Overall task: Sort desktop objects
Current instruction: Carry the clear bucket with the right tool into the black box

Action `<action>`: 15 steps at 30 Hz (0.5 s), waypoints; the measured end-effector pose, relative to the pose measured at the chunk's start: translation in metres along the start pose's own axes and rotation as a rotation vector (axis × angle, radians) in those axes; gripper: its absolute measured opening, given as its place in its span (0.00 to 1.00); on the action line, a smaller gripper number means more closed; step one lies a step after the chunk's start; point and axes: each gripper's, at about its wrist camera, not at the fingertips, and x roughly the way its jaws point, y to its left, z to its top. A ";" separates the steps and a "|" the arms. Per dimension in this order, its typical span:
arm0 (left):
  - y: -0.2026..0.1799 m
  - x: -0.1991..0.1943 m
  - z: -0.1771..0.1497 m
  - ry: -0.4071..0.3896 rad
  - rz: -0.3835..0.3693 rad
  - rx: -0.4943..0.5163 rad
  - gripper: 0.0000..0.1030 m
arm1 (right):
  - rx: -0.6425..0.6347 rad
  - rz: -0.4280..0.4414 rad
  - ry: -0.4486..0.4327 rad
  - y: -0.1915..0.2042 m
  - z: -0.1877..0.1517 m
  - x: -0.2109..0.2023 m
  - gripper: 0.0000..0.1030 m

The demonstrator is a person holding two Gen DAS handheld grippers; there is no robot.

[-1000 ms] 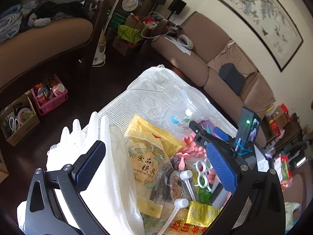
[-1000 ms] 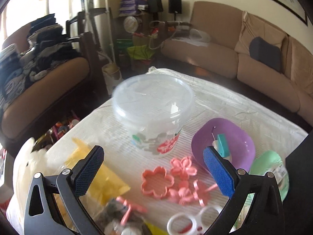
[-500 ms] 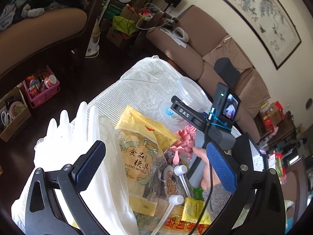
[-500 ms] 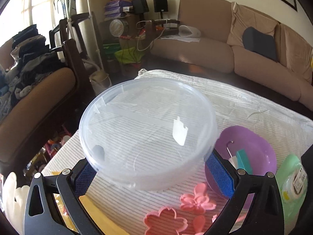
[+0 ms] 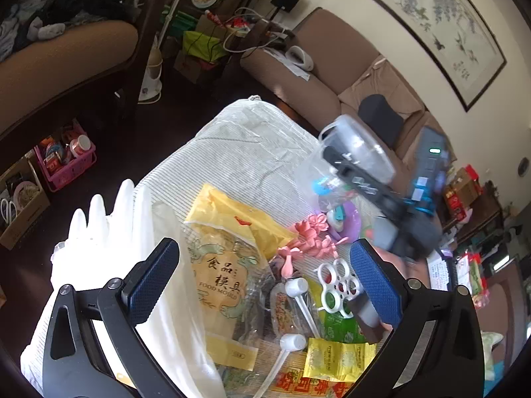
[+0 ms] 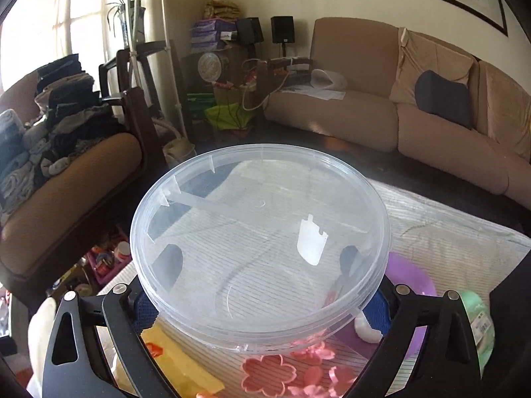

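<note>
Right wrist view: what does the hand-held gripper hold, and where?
The clear plastic tub, gripped across its sides just below the lidded rim.

One clear tub (image 6: 259,248), one purple bowl (image 6: 410,277), two white spoons (image 5: 295,287)

- The left gripper (image 5: 264,280) hangs over the cluttered table with its blue-padded fingers (image 5: 152,275) spread wide and nothing between them.
- Beyond it, the right gripper (image 5: 360,179), blurred, clamps a clear plastic tub (image 5: 355,152) that is lifted above the striped tablecloth (image 5: 252,152) and tilted.
- A hand (image 5: 405,265) grips the right gripper's grey handle.
- Below the tub lie pink flower-shaped cutters (image 5: 312,232) beside a purple bowl (image 5: 351,222).
- A yellow bag (image 5: 232,212) sits partly under a clear food-mould packet (image 5: 222,285) printed "FOOD MOULD".
- A white plastic glove mould (image 5: 106,219) stands at the left edge.
- A white ring-shaped tool (image 5: 335,282), white-capped sticks (image 5: 295,290) and yellow sachets (image 5: 338,361) lie nearest the camera.
</note>
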 end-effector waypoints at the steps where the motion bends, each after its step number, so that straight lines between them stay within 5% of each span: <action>1: -0.007 0.000 -0.001 -0.001 -0.012 0.022 1.00 | 0.008 0.032 0.000 -0.003 0.003 -0.017 0.95; 8: -0.093 -0.011 -0.026 -0.040 -0.139 0.335 1.00 | 0.089 0.134 0.051 -0.037 0.005 -0.123 0.96; 15: -0.174 -0.006 -0.066 0.038 -0.408 0.417 1.00 | 0.131 0.136 0.077 -0.089 -0.023 -0.227 0.96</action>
